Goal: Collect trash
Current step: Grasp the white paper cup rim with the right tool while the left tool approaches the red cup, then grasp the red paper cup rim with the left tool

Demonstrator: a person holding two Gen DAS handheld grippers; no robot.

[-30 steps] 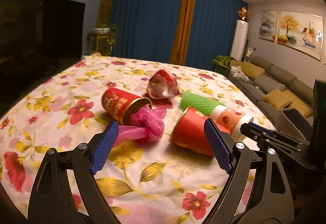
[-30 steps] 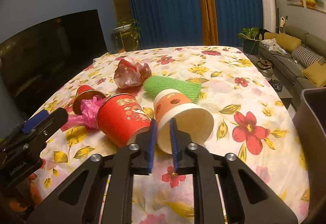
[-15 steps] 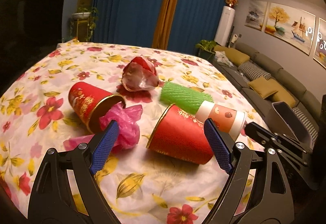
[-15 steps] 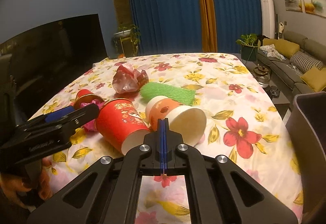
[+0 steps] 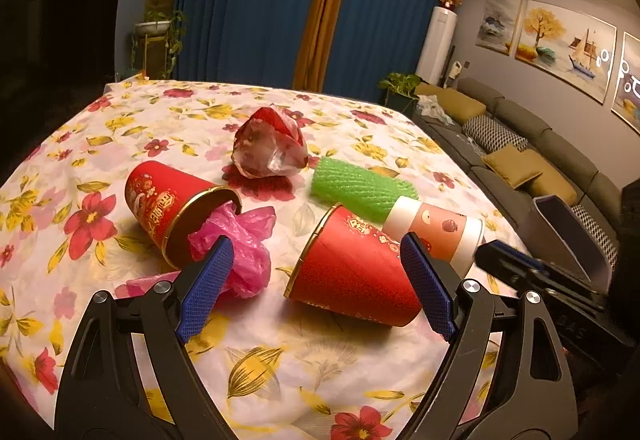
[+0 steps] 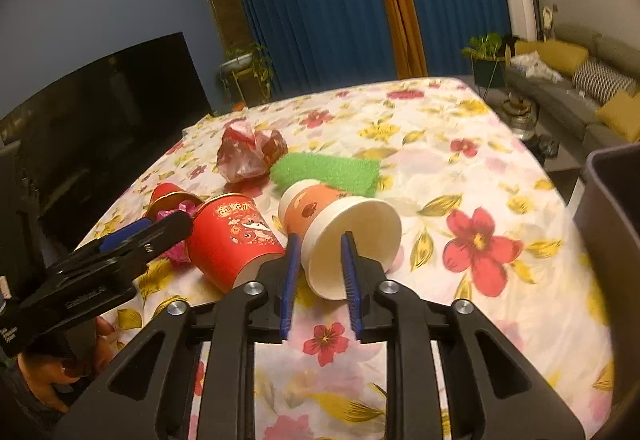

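Note:
Trash lies on a floral tablecloth [image 5: 168, 119]. A red cup [image 5: 352, 272] lies on its side between the blue pads of my open left gripper [image 5: 316, 272]. Another red cup [image 5: 168, 203] holds a pink plastic bag [image 5: 236, 240]. A white-and-orange paper cup [image 6: 340, 228] lies on its side, with my right gripper [image 6: 320, 272] partly open just in front of its rim. A green foam net [image 5: 360, 187] and a crumpled clear wrapper [image 5: 268, 147] lie farther back. The right gripper [image 5: 520, 268] also shows in the left wrist view.
A grey bin [image 6: 612, 224] stands at the table's right edge, also in the left wrist view [image 5: 568, 236]. A dark TV [image 6: 100, 107] is at the left. A sofa [image 5: 540, 143] runs along the right wall.
My right gripper has opened from shut and moved closer to the paper cup. My left gripper has moved a little closer to the near red cup, still open.

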